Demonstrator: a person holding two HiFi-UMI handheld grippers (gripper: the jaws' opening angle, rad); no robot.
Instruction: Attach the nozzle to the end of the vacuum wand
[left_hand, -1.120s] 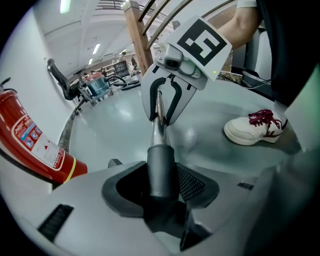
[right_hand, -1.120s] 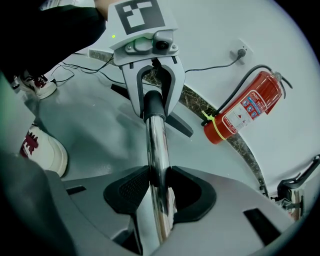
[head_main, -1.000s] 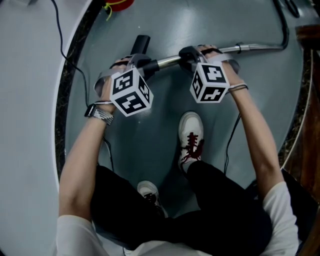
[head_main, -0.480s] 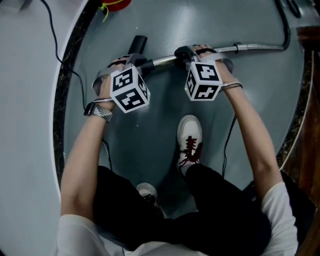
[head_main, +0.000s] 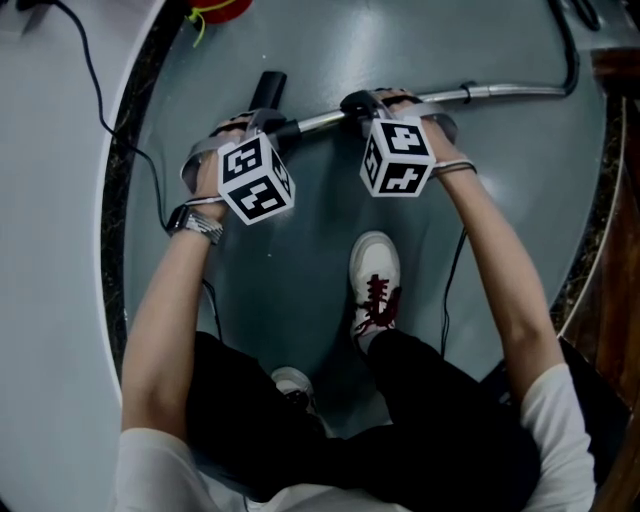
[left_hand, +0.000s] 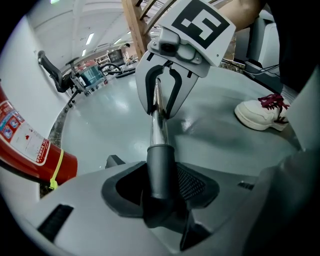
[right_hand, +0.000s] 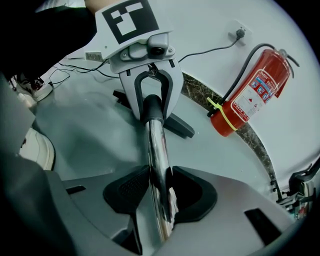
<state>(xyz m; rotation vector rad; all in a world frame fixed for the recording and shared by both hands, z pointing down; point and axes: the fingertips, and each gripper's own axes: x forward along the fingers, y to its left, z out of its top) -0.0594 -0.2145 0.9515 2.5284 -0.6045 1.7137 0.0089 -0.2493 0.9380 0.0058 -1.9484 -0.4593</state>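
A chrome vacuum wand (head_main: 500, 93) lies level above the grey floor, running from upper right to centre. Its left end sits in the dark collar of the black nozzle (head_main: 270, 88). My left gripper (head_main: 262, 122) is shut on that collar (left_hand: 161, 165), which fills the space between its pads. To the right, my right gripper (head_main: 372, 102) is shut on the chrome tube (right_hand: 156, 150). Each gripper view looks along the tube at the other: the right gripper (left_hand: 160, 100) and the left gripper (right_hand: 151, 100). The nozzle's flat foot (right_hand: 177, 125) shows behind the left gripper.
A red fire extinguisher (right_hand: 250, 95) stands by the white wall at the marble curb (head_main: 125, 200). A black cable (head_main: 110, 110) trails along the curb. The person's white shoe (head_main: 375, 280) rests on the floor below the grippers. A dark hose (head_main: 572, 50) curves off the wand's far end.
Both grippers, with the wand and nozzle between them, have shifted a little up and left in the head view, sinking toward the floor. Neither grip has changed.
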